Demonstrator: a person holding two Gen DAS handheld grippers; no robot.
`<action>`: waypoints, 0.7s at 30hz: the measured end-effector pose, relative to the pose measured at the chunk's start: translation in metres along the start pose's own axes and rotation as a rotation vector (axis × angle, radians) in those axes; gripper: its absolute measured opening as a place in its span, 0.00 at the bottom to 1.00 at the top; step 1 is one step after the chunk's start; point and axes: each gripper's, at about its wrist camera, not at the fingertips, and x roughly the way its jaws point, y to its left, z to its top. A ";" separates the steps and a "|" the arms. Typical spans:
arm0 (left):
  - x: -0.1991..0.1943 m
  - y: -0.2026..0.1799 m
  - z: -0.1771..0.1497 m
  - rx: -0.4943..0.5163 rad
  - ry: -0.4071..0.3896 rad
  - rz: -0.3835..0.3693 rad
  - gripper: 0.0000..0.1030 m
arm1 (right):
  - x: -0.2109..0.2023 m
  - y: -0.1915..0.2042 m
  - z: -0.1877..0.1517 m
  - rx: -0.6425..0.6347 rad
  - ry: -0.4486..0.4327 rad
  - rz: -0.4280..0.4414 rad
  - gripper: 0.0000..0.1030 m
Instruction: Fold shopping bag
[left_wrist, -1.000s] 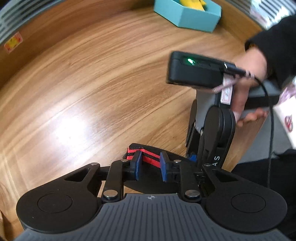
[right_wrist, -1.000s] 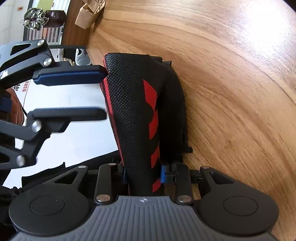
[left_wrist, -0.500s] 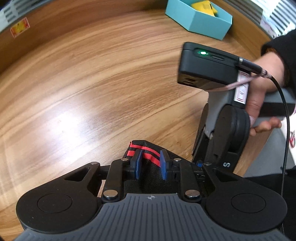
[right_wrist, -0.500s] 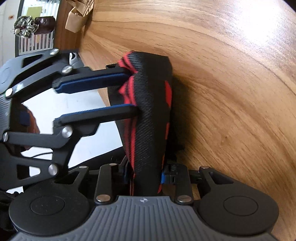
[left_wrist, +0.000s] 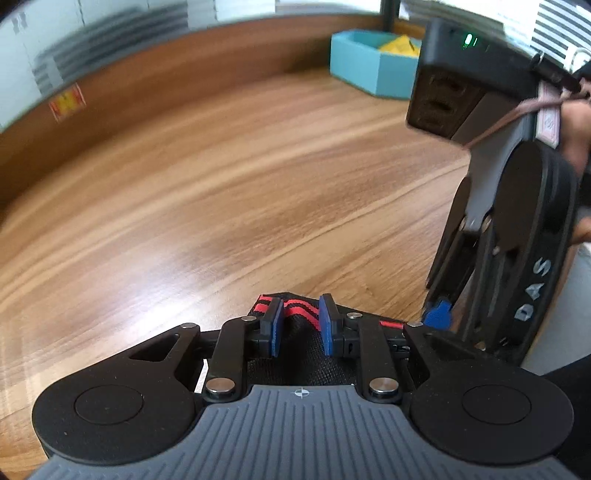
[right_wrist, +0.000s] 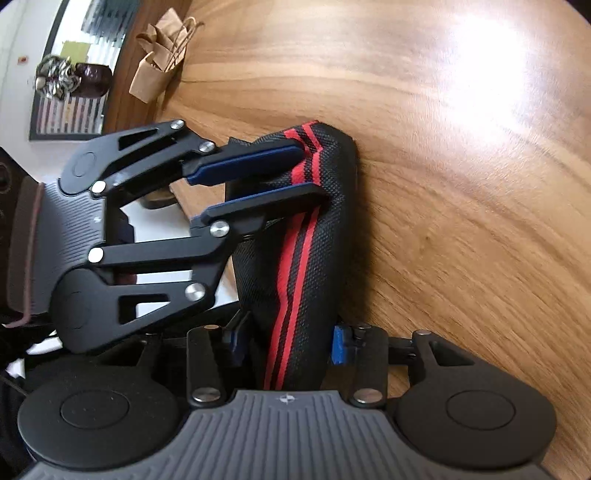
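- At the near edge of the wooden surface (right_wrist: 461, 206), the black woven shopping bag (right_wrist: 314, 266) with red stripes lies bunched into a narrow bundle.
- Left hand-held gripper (right_wrist: 312, 171) pinches its far end; right hand-held gripper (right_wrist: 288, 341) clamps its near end.
- Judged soft, light, floppy and prone to springing open; the stitched striped webbing seems the firmest hold.

Lighting was bright and diffuse. A broad white glare patch lay on the glossy brown wooden tabletop (right_wrist: 480, 206). Motion blur softened the left wrist view beyond that tabletop (left_wrist: 207, 192). Fisheye distortion curved its edges.
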 end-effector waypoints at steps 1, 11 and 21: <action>-0.002 -0.005 -0.009 0.027 -0.040 0.021 0.23 | 0.000 0.006 -0.003 -0.028 -0.020 -0.035 0.49; -0.005 -0.018 -0.047 0.074 -0.220 0.073 0.23 | -0.007 0.042 -0.058 -0.075 -0.227 -0.291 0.56; -0.036 0.012 -0.053 -0.094 -0.300 0.001 0.26 | 0.028 0.105 -0.105 -0.345 -0.357 -0.708 0.52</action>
